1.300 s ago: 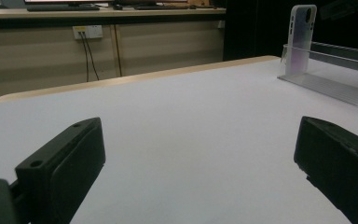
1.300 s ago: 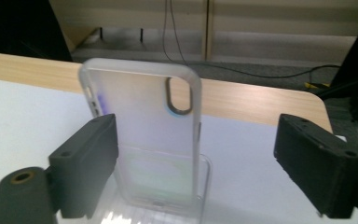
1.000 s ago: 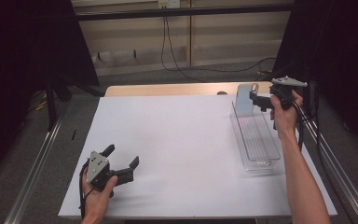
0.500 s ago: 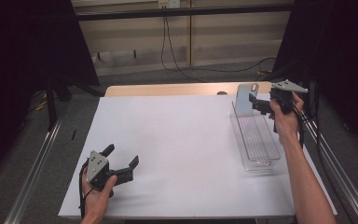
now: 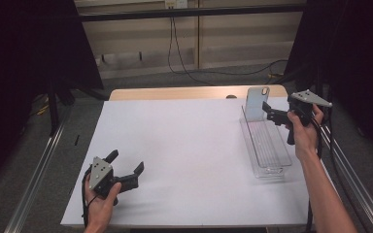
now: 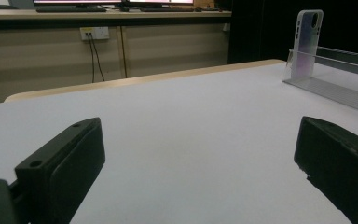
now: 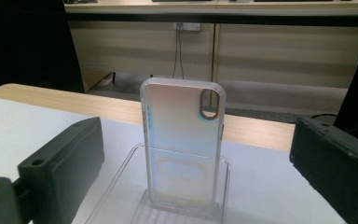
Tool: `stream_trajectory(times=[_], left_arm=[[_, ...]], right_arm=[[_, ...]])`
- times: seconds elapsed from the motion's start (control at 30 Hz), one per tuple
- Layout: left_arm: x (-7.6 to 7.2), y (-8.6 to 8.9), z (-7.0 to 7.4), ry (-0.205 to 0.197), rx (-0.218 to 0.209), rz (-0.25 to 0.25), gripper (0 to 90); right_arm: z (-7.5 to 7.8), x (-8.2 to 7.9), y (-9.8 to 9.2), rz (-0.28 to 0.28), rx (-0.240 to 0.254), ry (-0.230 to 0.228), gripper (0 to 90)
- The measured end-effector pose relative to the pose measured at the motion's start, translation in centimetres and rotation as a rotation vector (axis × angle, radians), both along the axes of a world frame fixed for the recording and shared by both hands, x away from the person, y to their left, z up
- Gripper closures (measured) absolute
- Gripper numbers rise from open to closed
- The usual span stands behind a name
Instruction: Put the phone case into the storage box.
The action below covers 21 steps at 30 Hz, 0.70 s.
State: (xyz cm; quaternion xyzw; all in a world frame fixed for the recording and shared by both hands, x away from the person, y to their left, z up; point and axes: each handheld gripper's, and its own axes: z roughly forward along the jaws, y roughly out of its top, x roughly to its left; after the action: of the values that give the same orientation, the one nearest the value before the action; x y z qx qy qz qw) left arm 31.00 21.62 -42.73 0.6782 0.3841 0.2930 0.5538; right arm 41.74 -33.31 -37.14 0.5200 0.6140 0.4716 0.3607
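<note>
A translucent phone case point(image 5: 256, 103) stands upright in the far end of a clear plastic tray point(image 5: 268, 148) on the right of the white table. In the right gripper view the phone case point(image 7: 182, 144) rises from the tray point(image 7: 121, 191) just ahead of the two jaws. My right gripper point(image 5: 270, 112) is open just right of the case. Its jaws have just been opening, and nothing is pressed between them. My left gripper point(image 5: 125, 162) rests open near the front left of the table, with nothing in it. From there the case point(image 6: 307, 44) and tray point(image 6: 335, 88) show far off.
The white sheet point(image 5: 184, 145) covers the table, with a strip of wood point(image 5: 175, 93) bare at its far edge. Metal rails point(image 5: 349, 170) run along both sides. A wall with a socket and hanging cables point(image 5: 175, 43) lies beyond.
My right gripper has drawn back from the phone case, toward the person and slightly to the right. The case stays upright in the tray. The left gripper has not moved.
</note>
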Motion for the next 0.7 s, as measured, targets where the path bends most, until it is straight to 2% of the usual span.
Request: stream_trajectory(times=[0.13,0.27,0.4,0.53,0.7], left_arm=[[-0.1,0.1,0.0,-0.006,-0.002,-0.002,1.7],[0.0,0.1,0.0,-0.004,-0.003,0.001,1.7],[-0.1,0.1,0.1,-0.008,-0.001,0.002,1.7],[-0.1,0.2,0.1,-0.009,-0.001,0.004,1.7],[-0.2,0.2,0.1,-0.007,-0.012,0.000,1.7]], right_arm=[[0.0,-0.7,0.0,-0.001,-0.001,-0.013,1.5],[0.0,-1.7,0.0,0.026,-0.021,-0.045,0.0],[-0.1,-2.4,0.1,0.012,-0.034,-0.041,0.0],[-0.2,-3.2,0.4,0.025,-0.039,-0.063,0.0],[-0.5,-4.0,0.5,0.034,-0.042,-0.066,0.0]])
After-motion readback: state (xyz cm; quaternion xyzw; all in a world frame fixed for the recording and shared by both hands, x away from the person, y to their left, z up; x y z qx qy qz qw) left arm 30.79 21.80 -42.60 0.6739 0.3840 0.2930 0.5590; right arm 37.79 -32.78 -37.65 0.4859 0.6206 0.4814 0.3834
